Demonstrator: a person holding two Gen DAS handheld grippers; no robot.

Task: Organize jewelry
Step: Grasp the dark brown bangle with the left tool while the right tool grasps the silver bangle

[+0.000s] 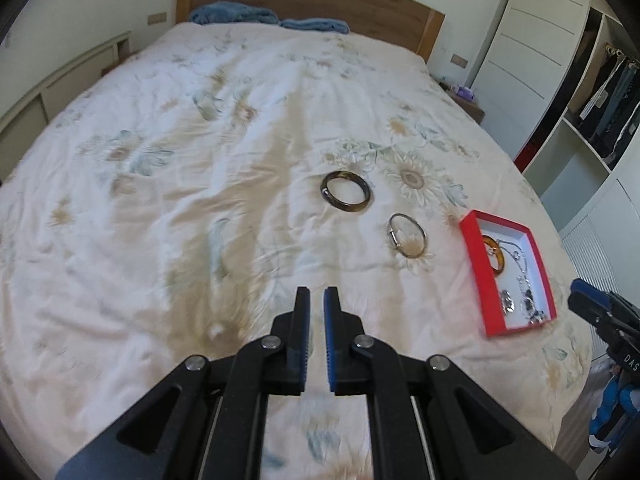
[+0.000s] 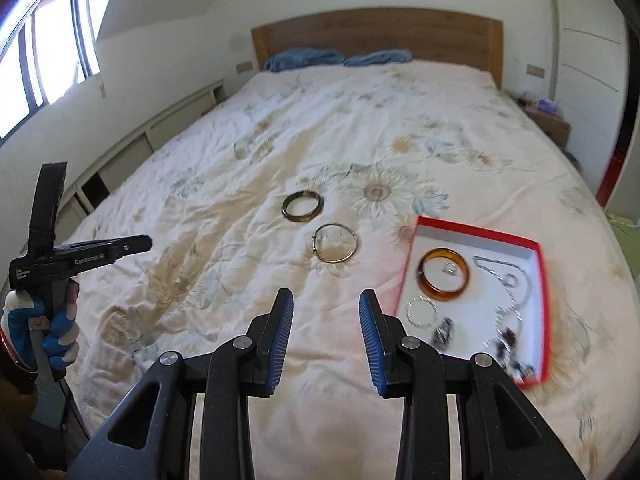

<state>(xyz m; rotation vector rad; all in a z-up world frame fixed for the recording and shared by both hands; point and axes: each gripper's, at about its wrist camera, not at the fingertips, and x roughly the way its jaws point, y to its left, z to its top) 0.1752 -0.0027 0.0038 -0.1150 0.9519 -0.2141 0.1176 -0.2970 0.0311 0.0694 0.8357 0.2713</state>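
A dark tortoiseshell bangle (image 1: 346,192) (image 2: 302,206) and a thin silver bangle (image 1: 407,235) (image 2: 335,242) lie loose on the floral bedspread. A red box (image 1: 476,264) (image 2: 412,256) with a white inside holds an amber bangle (image 2: 443,275), a small silver ring, a chain necklace (image 2: 506,292) and dark beaded pieces. My left gripper (image 1: 317,294) hovers near the bed's front, jaws nearly closed with a narrow gap, holding nothing. My right gripper (image 2: 326,300) is open and empty, just left of the box and in front of the silver bangle.
The bed (image 2: 280,128) has a wooden headboard (image 2: 376,36) and blue pillows (image 2: 304,59). Low cabinets (image 2: 132,152) run along the left, under a window. A wardrobe with hanging clothes (image 1: 612,92) stands right. A nightstand (image 2: 548,120) sits by the headboard.
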